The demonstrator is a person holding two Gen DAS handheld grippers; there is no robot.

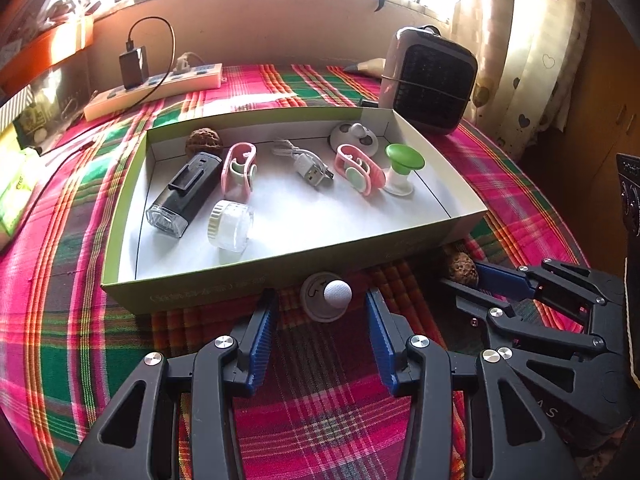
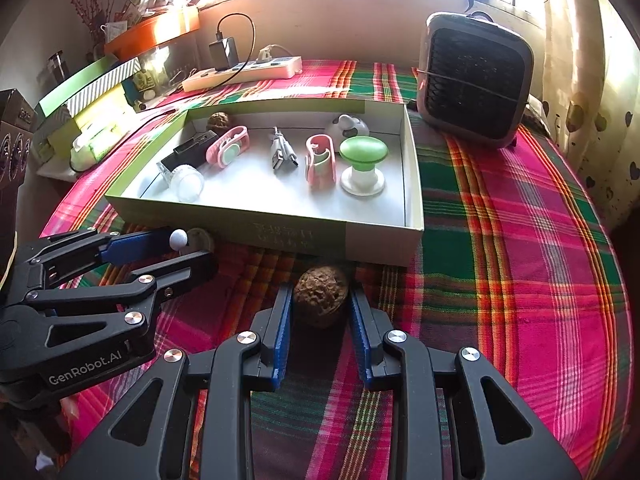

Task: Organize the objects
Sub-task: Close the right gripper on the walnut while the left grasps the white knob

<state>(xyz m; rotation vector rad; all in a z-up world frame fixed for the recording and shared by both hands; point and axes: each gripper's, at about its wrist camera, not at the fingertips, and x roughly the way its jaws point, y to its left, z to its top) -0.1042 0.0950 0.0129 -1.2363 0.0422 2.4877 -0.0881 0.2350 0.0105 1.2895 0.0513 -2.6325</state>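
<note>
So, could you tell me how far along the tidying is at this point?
Mostly done: the box already holds eight or so items. In hand: the right gripper brackets a walnut, and the left gripper flanks the white knob, jaws apart. Both remain outside on the cloth.

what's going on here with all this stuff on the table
A person is sorting small items into a shallow box on a plaid cloth, one claw in each hand. The left claw is open around a white round-headed knob just outside the box. The right claw is open around a walnut, also outside. Already in the box: a flashlight, a USB cable, two pink clips and another walnut.
</note>
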